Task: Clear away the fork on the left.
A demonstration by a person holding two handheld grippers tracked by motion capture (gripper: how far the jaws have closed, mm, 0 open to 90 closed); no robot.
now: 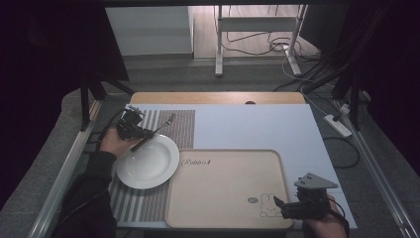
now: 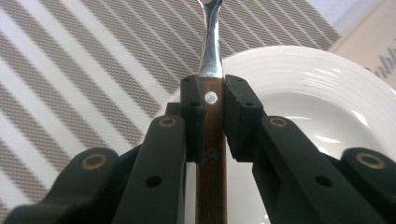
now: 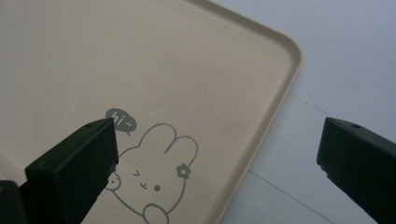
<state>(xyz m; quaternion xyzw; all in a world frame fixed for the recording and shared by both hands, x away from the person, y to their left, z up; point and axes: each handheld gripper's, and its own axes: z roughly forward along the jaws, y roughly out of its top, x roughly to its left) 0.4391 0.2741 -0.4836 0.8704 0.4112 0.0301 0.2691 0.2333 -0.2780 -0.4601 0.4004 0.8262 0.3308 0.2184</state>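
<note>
Left gripper (image 1: 134,130) carrying a fork (image 2: 210,84) above the white plate (image 1: 147,162); right gripper (image 1: 286,207) idle.

Judged step: transport of the fork, with placement probably next, calling for a lowered, level release. High view: fork at 11 o'clock of the plate, tines over the striped placemat (image 1: 181,126). Left gripper view: jaws clenched on the wooden handle. Right gripper view: jaws spread apart, nothing held, at 5 o'clock of the tray (image 3: 285,88).
</note>
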